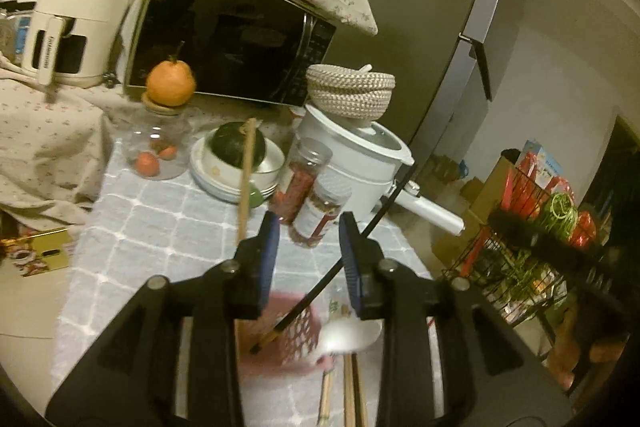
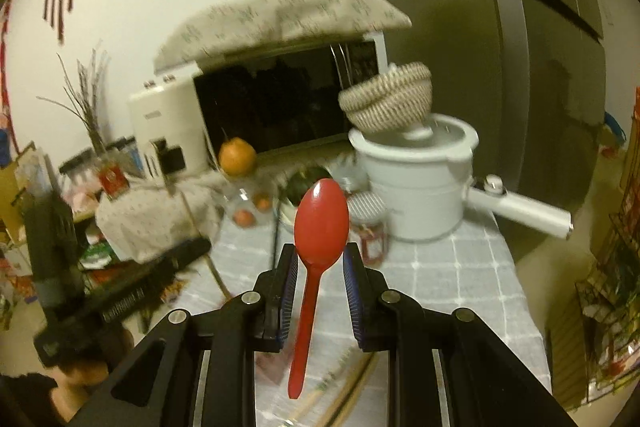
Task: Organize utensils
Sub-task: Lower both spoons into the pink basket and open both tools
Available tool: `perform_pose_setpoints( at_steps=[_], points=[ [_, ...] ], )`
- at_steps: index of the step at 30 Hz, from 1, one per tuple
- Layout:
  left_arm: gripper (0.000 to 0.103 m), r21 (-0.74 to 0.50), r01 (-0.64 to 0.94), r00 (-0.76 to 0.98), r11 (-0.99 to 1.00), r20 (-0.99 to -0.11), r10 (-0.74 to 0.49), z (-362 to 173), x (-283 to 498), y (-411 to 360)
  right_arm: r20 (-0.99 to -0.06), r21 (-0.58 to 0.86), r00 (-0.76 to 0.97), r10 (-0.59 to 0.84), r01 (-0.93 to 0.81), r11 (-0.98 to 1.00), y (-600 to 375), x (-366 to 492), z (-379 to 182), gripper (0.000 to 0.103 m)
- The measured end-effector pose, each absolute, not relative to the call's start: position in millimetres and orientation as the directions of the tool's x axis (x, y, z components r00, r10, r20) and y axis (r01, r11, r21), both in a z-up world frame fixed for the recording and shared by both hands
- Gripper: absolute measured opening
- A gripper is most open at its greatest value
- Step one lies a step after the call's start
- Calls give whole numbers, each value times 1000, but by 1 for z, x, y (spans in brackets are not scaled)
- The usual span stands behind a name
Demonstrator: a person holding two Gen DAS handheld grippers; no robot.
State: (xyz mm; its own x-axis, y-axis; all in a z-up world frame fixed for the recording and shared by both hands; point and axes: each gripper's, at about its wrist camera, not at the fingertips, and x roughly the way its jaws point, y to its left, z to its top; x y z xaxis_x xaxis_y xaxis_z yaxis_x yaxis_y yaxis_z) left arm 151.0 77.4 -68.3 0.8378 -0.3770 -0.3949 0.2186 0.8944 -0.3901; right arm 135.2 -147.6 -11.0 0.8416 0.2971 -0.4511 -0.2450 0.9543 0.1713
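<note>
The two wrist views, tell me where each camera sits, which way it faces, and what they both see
Left wrist: on the left hand-held gripper, looking forward and down over the checked tablecloth at a pink basket with chopsticks; its own open blue-padded fingers show.
Right wrist: on the right hand-held gripper, facing the microwave; its fingers hold a red spoon, and the left hand-held gripper shows at lower left.
Shared: microwave, white pot, woven bowl, orange, fridge.
</note>
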Motion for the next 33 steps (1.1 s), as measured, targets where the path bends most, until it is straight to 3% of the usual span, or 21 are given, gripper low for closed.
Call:
perform_pose_setpoints(
  at_steps=[2,11,16,18,33],
  points=[
    [35,-354,198,836,914,-426,-346,-66,142,81,-420,179,853,309,-256,950,-143,132,-2,23],
    [65,-273,23,780,962,-597,-188,-64,119,103,-310,232,885,349,-285,930,-123,122,23,23],
    [68,-220,-158,661,963,-748,-63,-81,113,118,-283,234,897,339,-278,932,-103,130,19,23],
    [75,-222,-189,624,957,-780,-57,-89,111,124,-280,227,903,327,-268,936,-96,136,13,24],
    [76,-203,-233,514,951,-856,-57,-115,119,128,-393,120,883,258,-229,966,-46,163,-39,24]
  ],
)
